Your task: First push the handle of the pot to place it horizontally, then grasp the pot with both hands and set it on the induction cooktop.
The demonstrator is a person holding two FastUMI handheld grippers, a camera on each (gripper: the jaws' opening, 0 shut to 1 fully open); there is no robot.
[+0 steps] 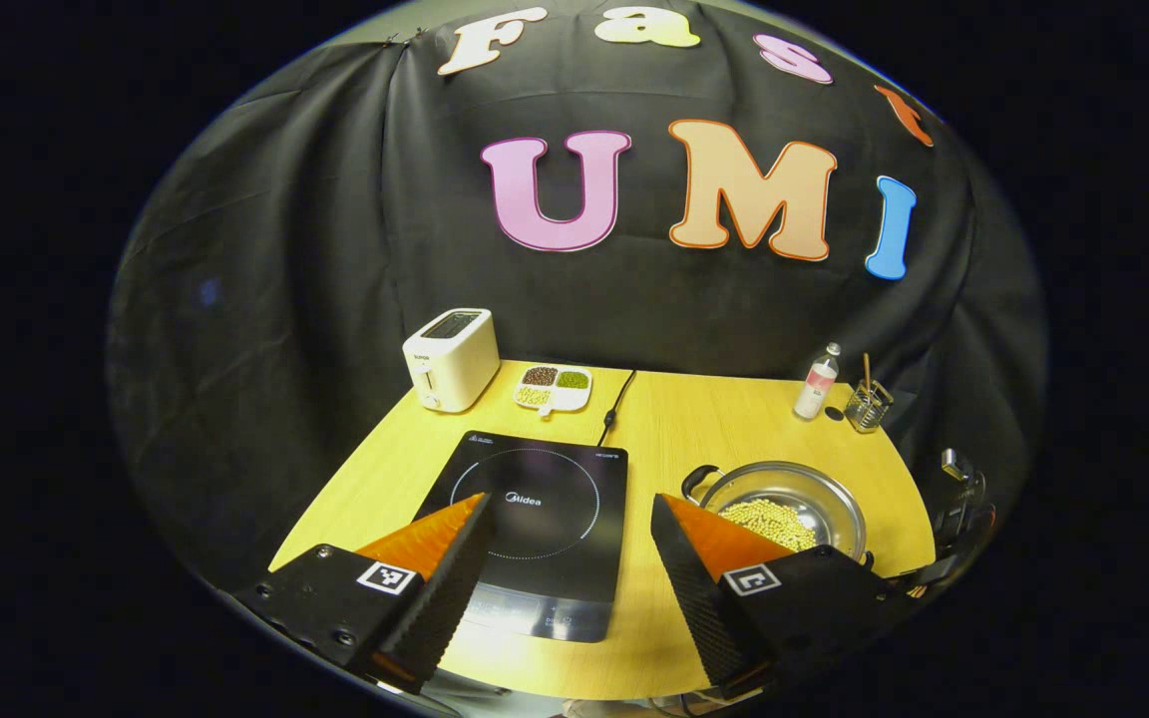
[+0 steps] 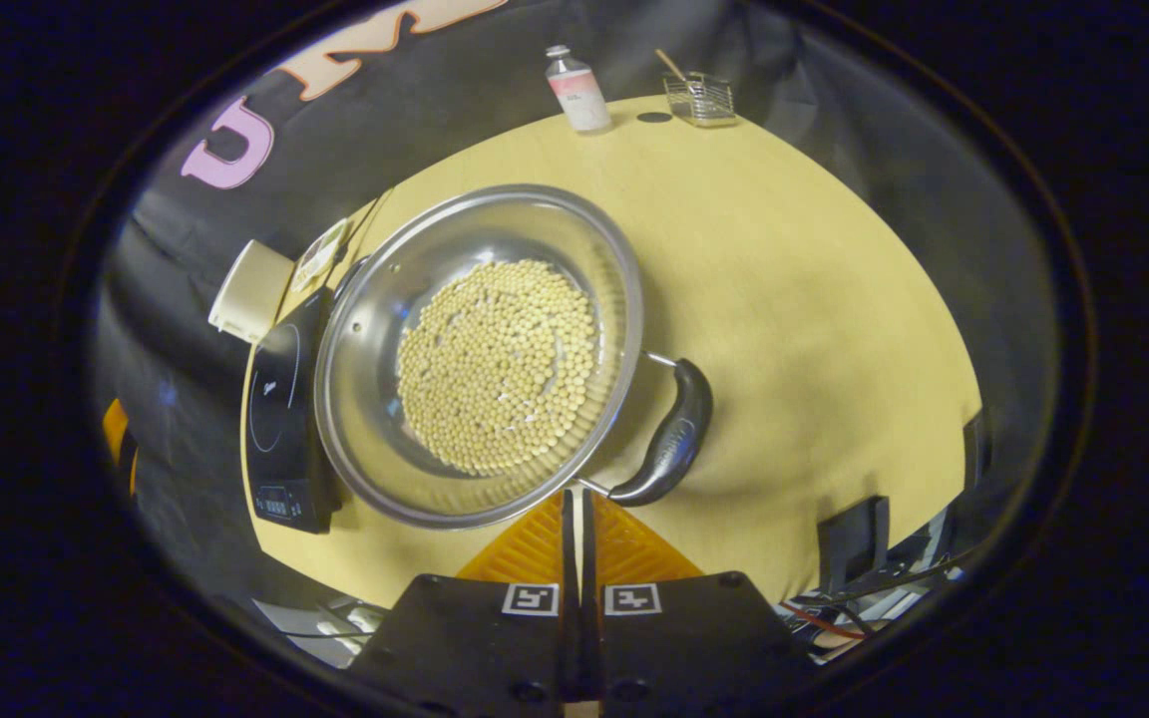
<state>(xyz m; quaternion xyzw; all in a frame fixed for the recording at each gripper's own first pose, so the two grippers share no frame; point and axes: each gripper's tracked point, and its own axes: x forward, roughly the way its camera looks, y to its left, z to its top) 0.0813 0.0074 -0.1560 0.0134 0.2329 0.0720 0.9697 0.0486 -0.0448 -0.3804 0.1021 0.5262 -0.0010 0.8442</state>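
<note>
Table (image 2: 814, 299) bears pot (image 2: 480, 354) — just beyond right gripper (image 2: 577, 519)

1. We see bare tabletop (image 2: 814, 299) right of the pot (image 2: 480, 354), open to a hand-held gripper.
2. The pot sits just beside the induction cooktop (image 1: 535, 519), narrowing that gap.
3. Toaster (image 1: 450, 359), bean dish (image 1: 555, 387), bottle (image 1: 816, 384) and wire holder (image 1: 868, 404) line the far edge.

The pot (image 1: 784, 514) has its near rim hidden behind the left hand-held gripper (image 1: 570, 538), its near handle perhaps too.
</note>
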